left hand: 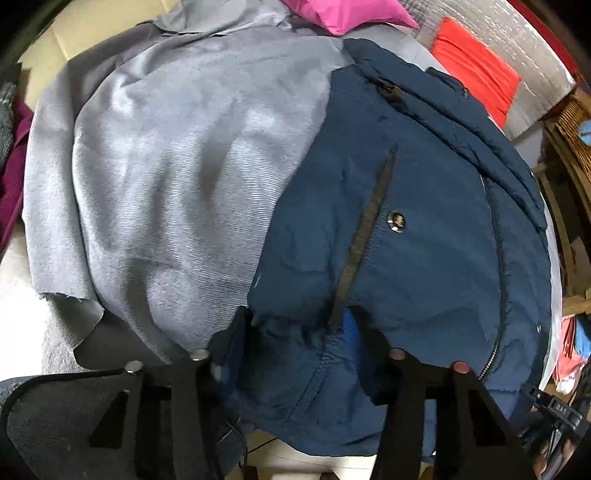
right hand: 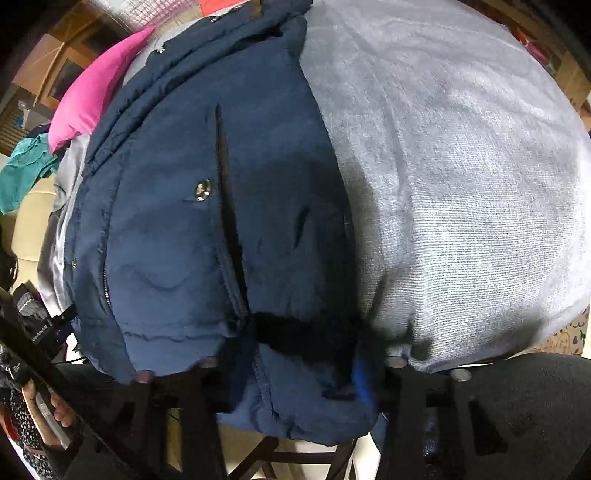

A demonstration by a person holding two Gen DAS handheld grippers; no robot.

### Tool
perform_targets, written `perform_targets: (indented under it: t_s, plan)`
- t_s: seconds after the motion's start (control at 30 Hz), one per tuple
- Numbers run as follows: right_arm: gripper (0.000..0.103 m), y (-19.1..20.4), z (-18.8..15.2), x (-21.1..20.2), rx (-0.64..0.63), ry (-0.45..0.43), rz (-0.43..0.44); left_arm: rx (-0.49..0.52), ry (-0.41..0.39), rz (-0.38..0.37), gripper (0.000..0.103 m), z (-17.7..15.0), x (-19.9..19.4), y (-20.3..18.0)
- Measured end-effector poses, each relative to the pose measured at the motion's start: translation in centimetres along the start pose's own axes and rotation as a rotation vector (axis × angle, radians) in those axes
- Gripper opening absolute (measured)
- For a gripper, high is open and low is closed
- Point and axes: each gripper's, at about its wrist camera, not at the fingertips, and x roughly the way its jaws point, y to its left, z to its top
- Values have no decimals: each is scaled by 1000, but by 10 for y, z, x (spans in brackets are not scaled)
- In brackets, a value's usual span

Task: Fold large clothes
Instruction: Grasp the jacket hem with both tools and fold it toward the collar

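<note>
Both tools pinching navy jacket (left hand: 424,236) hem at 6 o'clock: left tool (left hand: 299,332), right tool (right hand: 306,354), jaws partly closed; grey garment (left hand: 177,155) alongside.

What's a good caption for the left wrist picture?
Left gripper pinching the navy jacket's hem beside a grey garment.

There was one navy jacket (left hand: 424,229), with one slit pocket (left hand: 365,236) and one snap (left hand: 396,220) beside it. One grey garment (left hand: 177,166) lay against it. One pink cushion (left hand: 347,14) and one red cloth (left hand: 476,77) showed behind. One teal cloth (right hand: 26,173) showed in the right view. Two grippers were in view, left (left hand: 301,325) and right (right hand: 306,354).
</note>
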Motion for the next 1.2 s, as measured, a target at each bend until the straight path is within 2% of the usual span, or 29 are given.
perform_targets:
  t_s: [0.07, 0.1, 0.17, 0.3, 0.43, 0.57, 0.73, 0.87, 0.9, 1.0, 1.03, 1.07, 1.1, 1.13, 1.17, 1.2]
  plan:
    - [18, 5, -1, -2, -16, -20, -3, 17, -1, -35, 17, -2, -5, -4]
    - [15, 6, -1, -5, -19, -31, 0, 20, -11, -40, 14, -3, -8, -5]
    - [13, 7, -3, -13, -19, -59, 38, -7, -27, -99, 9, -3, -20, 1]
    - [11, 11, -11, -39, -38, -135, 134, -89, -18, -222, 7, 2, -39, 18]
    - [8, 21, -19, -69, -73, -234, 257, -58, -66, -308, 6, 7, -68, 16]
    - [6, 17, -27, -107, -116, -326, 311, -6, -118, -355, 5, 10, -93, 13]
    - [6, -3, -27, -135, -99, -373, 410, -48, -161, -468, 2, 20, -114, 31]
    - [4, -4, 2, -147, -95, -381, 498, -90, -219, -569, 1, 49, -127, 41]
    - [4, 3, 13, -148, -101, -379, 515, -88, -229, -565, 1, 60, -127, 40]
    - [4, 26, 31, -138, -149, -358, 461, -39, -209, -488, 1, 76, -113, 28]
    - [4, 28, 31, -135, -158, -349, 461, -23, -208, -432, 1, 72, -107, 24]
    - [4, 32, 29, -127, -166, -336, 456, -2, -200, -356, 4, 66, -96, 16]
    - [4, 34, 28, -123, -169, -329, 445, 19, -185, -319, 7, 59, -88, 14]
    - [4, 33, 26, -118, -168, -327, 433, 43, -153, -291, 23, 52, -75, 7]
    - [5, 31, 25, -112, -161, -327, 430, 57, -122, -268, 49, 46, -65, 4]
    - [5, 29, 24, -108, -156, -333, 423, 80, -90, -221, 61, 40, -51, -3]
